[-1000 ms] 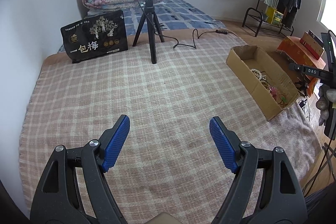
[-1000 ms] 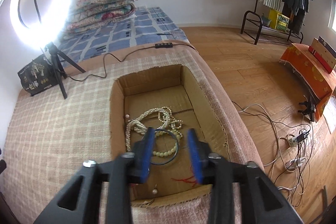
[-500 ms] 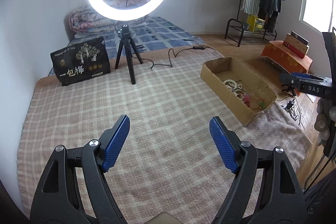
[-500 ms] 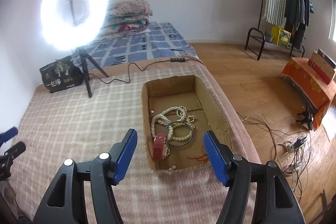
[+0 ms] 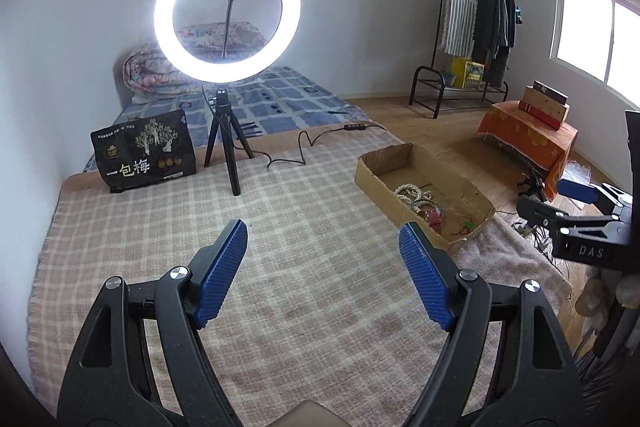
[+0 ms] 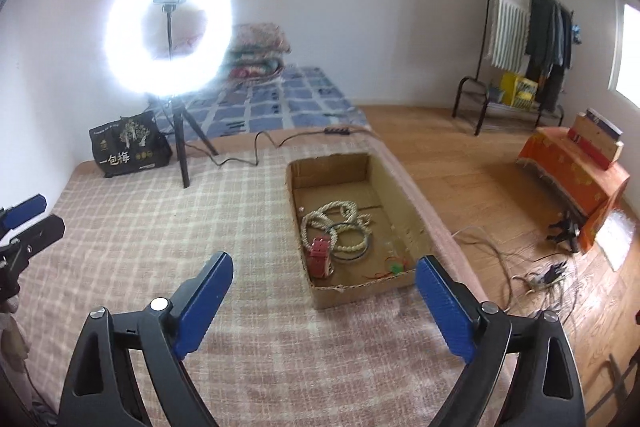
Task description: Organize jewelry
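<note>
Right wrist view: right gripper has just spread wide, empty, backed off the cardboard box at 12 o'clock, red bracelet dropped in, so probably one piece sorted.

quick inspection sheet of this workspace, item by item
surface: checked blanket spread flat, bare around the box.
job's things: cardboard box near the blanket's right edge holds a pearl necklace, a bead bracelet, a red strap and a small red and green piece.
clutter: black printed bag at the far left edge.
grippers: right tongs have just been opening, nothing between them, short of the box; left tongs open, empty, over bare blanket.
cables: ring light lead trails across the blanket's far edge; tangled wires on the floor.
surroundings: folded quilts, clothes rack, orange-draped stand.
</note>
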### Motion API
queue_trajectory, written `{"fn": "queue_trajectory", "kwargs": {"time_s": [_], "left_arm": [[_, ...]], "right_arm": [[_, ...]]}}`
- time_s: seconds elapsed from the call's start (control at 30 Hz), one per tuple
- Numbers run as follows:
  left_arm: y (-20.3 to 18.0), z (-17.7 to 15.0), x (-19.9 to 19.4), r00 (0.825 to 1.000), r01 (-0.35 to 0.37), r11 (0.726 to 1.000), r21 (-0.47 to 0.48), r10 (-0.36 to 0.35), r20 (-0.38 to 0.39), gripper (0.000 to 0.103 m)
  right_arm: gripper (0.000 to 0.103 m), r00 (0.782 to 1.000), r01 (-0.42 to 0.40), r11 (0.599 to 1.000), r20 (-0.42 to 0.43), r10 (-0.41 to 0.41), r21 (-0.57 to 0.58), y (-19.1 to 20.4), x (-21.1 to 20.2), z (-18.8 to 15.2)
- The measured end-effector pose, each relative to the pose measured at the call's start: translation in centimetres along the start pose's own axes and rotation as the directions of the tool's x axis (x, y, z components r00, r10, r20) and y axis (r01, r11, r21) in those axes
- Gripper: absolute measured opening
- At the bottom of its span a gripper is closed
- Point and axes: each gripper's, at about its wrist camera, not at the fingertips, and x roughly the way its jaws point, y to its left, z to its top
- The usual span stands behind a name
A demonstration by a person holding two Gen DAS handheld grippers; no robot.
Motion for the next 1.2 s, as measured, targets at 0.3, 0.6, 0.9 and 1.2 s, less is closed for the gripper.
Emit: {"fn": "queue_trajectory", "kwargs": {"time_s": [0.3, 0.6, 0.9, 1.2], "left_arm": [[-1.9, -0.6, -1.0, 0.999, 0.034, 0.999, 0.034, -0.035, 0.018, 0.095], [-2.6, -1.0, -1.7, 0.999, 0.012, 0.999, 0.048, -0.014, 0.036, 0.103], [-3.1, -1.3, -2.1, 0.999, -0.022, 0.997, 0.081, 0.018, 0.046, 0.103], [-3.3, -1.7, -1.7, 0.999, -0.037, 0.995, 0.094, 0.035, 0.025, 0.103]], "right_arm": [[0.103, 0.999, 0.019, 1.0, 0.047, -0.02, 0.01, 0.5, -1.4, -1.4], [0.103, 0.997, 0.015, 1.0, 0.075, -0.016, 0.013, 0.8, -1.7, -2.6], [0.103, 0.998, 0.003, 1.0, 0.069, -0.005, 0.026, 0.7, -1.2, -2.5], [0.103, 0.998, -0.002, 1.0, 0.061, 0.002, 0.01, 1.3, -0.7, -2.6]]}}
